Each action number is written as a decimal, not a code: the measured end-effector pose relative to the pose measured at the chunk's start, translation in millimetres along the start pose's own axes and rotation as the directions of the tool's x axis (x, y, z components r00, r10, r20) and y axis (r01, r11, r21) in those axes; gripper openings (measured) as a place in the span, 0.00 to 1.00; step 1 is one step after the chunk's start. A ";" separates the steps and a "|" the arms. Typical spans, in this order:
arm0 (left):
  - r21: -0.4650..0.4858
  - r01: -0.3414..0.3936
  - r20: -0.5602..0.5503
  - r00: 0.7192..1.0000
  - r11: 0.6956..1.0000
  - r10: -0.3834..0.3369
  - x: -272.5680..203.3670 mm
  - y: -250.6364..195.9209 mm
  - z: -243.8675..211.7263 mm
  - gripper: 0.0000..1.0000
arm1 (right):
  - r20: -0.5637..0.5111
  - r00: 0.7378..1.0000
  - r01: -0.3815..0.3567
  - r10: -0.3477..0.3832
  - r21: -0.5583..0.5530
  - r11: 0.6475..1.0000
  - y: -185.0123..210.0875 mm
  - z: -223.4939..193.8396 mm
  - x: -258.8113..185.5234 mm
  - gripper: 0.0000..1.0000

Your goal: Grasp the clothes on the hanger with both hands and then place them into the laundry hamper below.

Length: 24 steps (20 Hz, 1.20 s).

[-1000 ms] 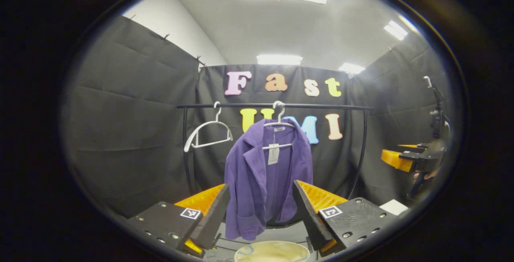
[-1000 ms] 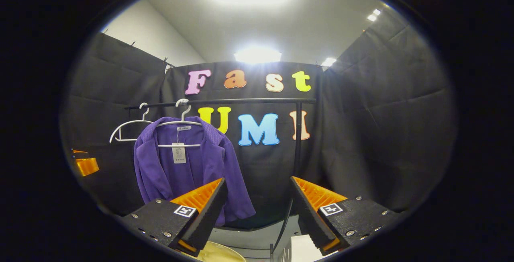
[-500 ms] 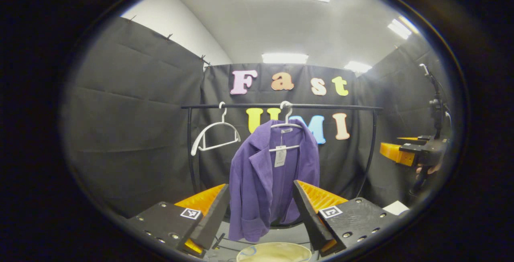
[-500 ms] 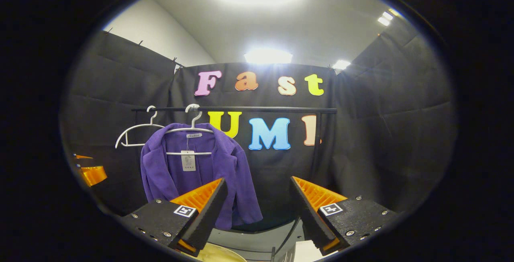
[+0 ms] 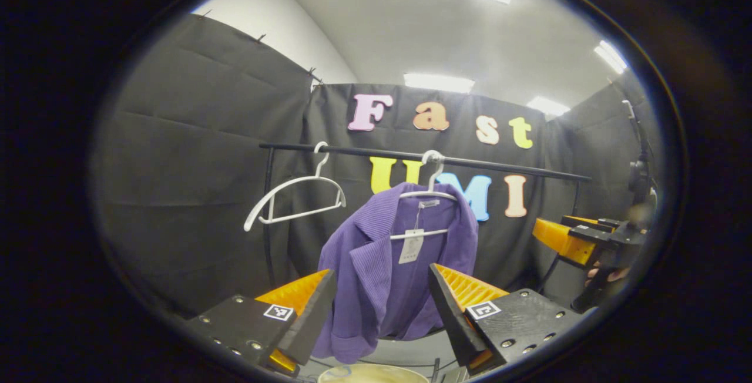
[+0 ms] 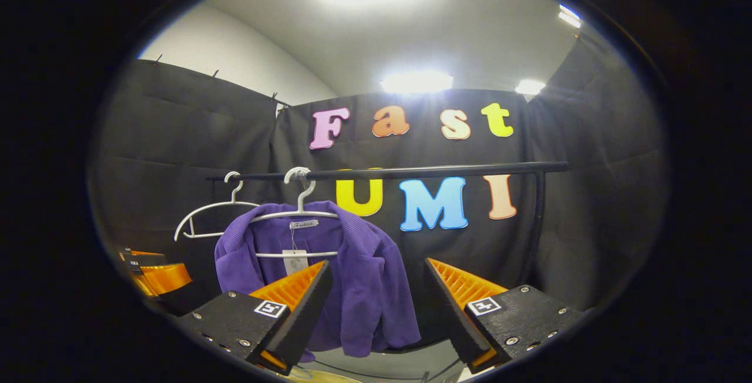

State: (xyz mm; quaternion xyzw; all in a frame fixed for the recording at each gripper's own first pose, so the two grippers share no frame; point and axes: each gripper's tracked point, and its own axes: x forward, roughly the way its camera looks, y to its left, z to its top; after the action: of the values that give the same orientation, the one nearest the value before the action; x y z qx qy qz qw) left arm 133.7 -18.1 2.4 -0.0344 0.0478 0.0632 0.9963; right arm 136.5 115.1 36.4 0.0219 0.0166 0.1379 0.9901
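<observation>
A purple jacket point(image 5: 388, 265) hangs on a white hanger point(image 5: 429, 195) from the black rail point(image 5: 364, 151) at the back of the booth, with a paper tag point(image 5: 411, 247) dangling at its open front. Beside it on the same rail hangs an empty white hanger point(image 5: 294, 198), just apart from the jacket.

The left tongs point(image 5: 382, 303) are held in front of the jacket with their jaws spread wide and nothing between them; the garment's lower half shows through the gap, not touched. Below them the pale rim of the laundry hamper point(image 5: 373, 373) shows under the jacket.

The right tongs point(image 6: 376, 301) are likewise open and empty, aimed at the jacket's right side, whose sleeve point(image 6: 376, 306) hangs in the gap farther back. In the left gripper view the right tongs appear off to the side near the rail's end, with a hand point(image 5: 605, 274) on the handle, well apart from the jacket.
</observation>
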 end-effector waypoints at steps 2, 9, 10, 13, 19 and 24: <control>-0.020 -0.032 -0.004 0.999 0.999 0.032 19.8 -1.3 1.3 0.90 | -0.029 0.998 -0.047 0.048 0.028 0.998 8.6 -8.5 26.1 0.94; -0.008 -0.166 -0.017 0.986 0.986 0.166 103.5 -3.3 -14.9 0.90 | -0.127 0.985 -0.109 0.115 0.059 0.992 19.0 -56.4 110.0 0.95; -0.002 -0.186 -0.020 0.982 0.983 0.186 113.6 -3.6 -18.2 0.90 | -0.143 0.982 -0.117 0.123 0.049 0.992 20.6 -64.3 121.7 0.96; 0.010 -0.249 -0.030 0.968 0.968 0.249 139.8 0.0 -30.3 0.90 | -0.151 0.983 -0.107 0.107 0.005 0.994 16.4 -80.7 149.2 0.96; 0.052 -0.343 -0.032 0.938 0.938 0.345 172.6 11.1 -44.9 0.90 | -0.191 0.971 -0.136 0.146 0.065 0.989 16.5 -115.8 186.3 0.96; 0.051 -0.374 -0.022 0.927 0.926 0.375 170.7 21.4 -47.3 0.50 | -0.162 0.970 -0.168 0.182 0.101 0.981 16.0 -115.0 197.1 0.80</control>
State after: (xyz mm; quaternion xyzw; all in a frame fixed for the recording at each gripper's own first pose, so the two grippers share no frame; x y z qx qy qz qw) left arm 295.1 20.5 -62.9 -0.0026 0.0705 0.2506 0.9655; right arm 317.2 188.9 -82.9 0.0542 0.1052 0.2253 0.9671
